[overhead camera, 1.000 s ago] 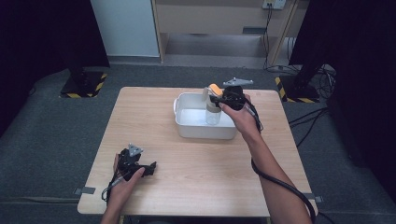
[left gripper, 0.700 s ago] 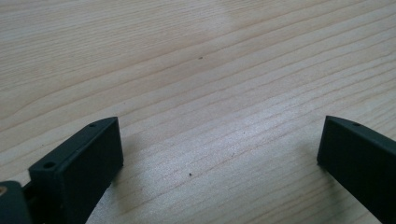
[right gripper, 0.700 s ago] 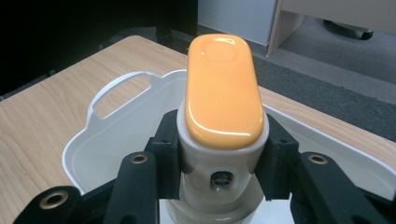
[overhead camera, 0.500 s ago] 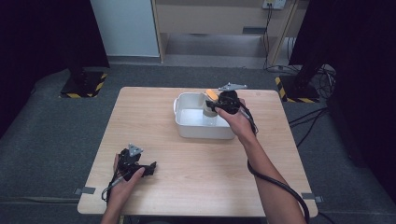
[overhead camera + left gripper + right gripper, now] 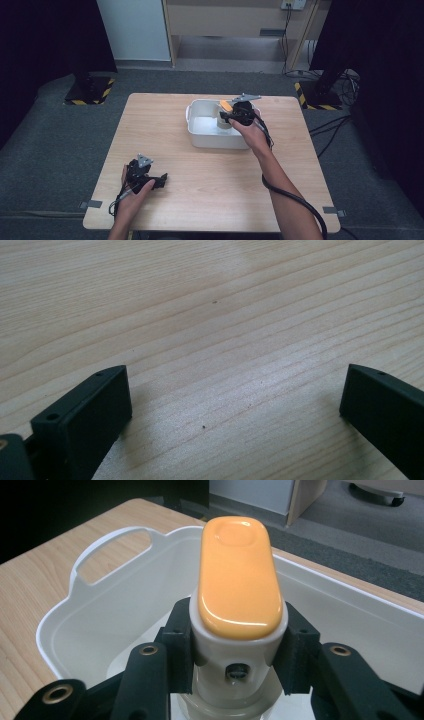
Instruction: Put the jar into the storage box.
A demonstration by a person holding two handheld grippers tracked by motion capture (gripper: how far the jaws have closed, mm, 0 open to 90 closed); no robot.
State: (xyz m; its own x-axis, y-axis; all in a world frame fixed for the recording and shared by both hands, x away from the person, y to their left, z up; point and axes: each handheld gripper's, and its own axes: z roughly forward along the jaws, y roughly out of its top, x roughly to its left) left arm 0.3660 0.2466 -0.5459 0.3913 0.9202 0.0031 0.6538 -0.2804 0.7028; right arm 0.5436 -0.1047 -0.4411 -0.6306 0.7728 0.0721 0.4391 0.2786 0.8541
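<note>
Your right gripper [image 5: 235, 665] is clamped on a white bottle with an orange cap [image 5: 239, 592]. Both pads sit on the white neck just under the cap, one each side, and the bottle stands upright between them. In the high view the right gripper [image 5: 231, 116] hangs over the white tub [image 5: 196, 131], at the tub's far right corner, with the bottle's base down inside the tub walls. I can't tell whether the base touches the tub floor.

Handling, my read: rigid glossy plastic, so stiff but slippery. The pads won't dent it, and it can twist or slide in the grip. The cap is wider than the neck, so that shoulder acts as a stop against dropping through. Keep the hold where it is, on the neck. Don't grip the cap itself: it's rounded and shiny. Can't tell how full it is; treat it as bottom-heavy and keep it vertical. Not fragile, but the tub looks light and could skid if you bump a wall.

Your left gripper [image 5: 146, 176] rests on the worktop [image 5: 210, 185], well apart from the tub, on its near left side. Its jaws stand wide apart with nothing but bare wood between them.
</note>
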